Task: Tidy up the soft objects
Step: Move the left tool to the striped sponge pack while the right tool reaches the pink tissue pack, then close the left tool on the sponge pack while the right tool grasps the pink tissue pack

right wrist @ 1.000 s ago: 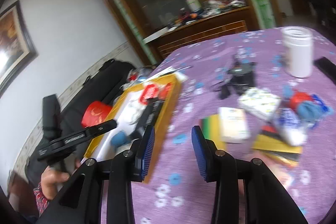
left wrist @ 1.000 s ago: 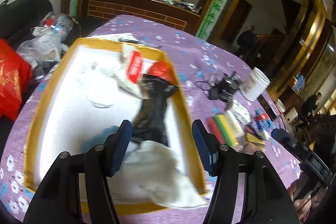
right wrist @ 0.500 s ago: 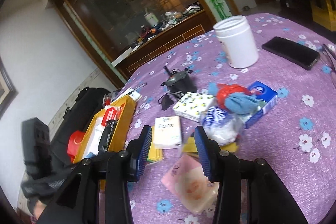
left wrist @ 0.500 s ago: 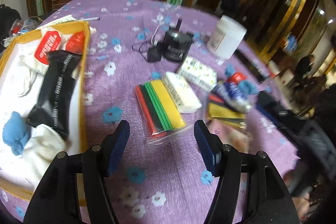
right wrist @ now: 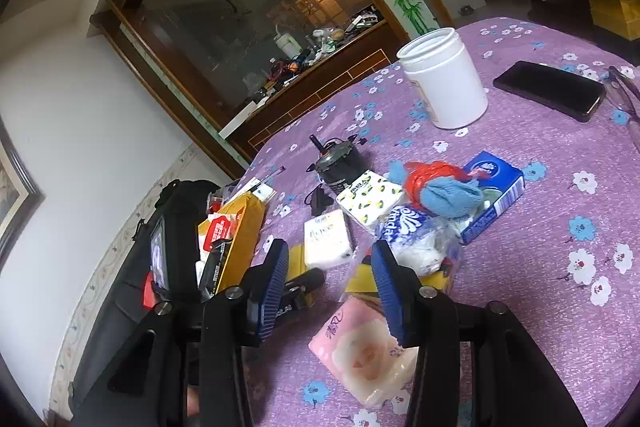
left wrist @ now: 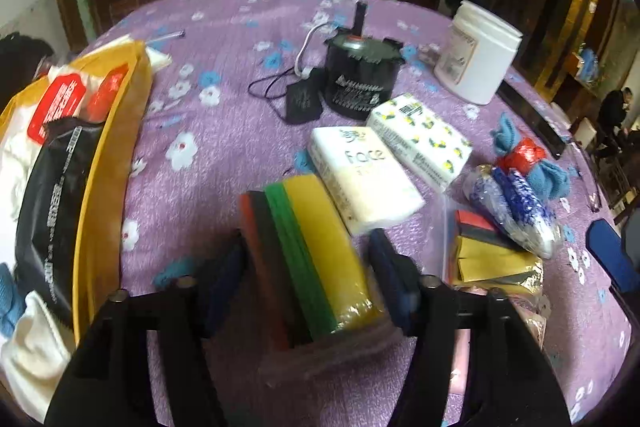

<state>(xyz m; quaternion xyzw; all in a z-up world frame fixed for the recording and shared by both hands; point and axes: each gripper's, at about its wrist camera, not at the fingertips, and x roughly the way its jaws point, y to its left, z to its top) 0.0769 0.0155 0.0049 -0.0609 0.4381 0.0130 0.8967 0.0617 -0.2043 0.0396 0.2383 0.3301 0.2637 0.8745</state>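
A wrapped pack of red, black, green and yellow sponges lies on the purple flowered tablecloth. My left gripper straddles it, its jaws closing with the blue pads against the pack's two long sides. In the right wrist view the left gripper shows low beside the yellow tray. My right gripper hovers above a pink tissue pack, its jaws opening with nothing between them. The yellow tray at the left holds a black pack, a red-labelled pack and white cloth.
To the right of the sponges lie a white "Face" tissue pack, a lemon-print pack, a blue-and-white bag, blue socks with a red bag and a blue box. Behind them stand a black motor, a white jar and a phone.
My left gripper swung from above the tray to the right, came down over the sponge pack and narrowed its jaws. My right gripper shifted toward the pile and widened slightly.
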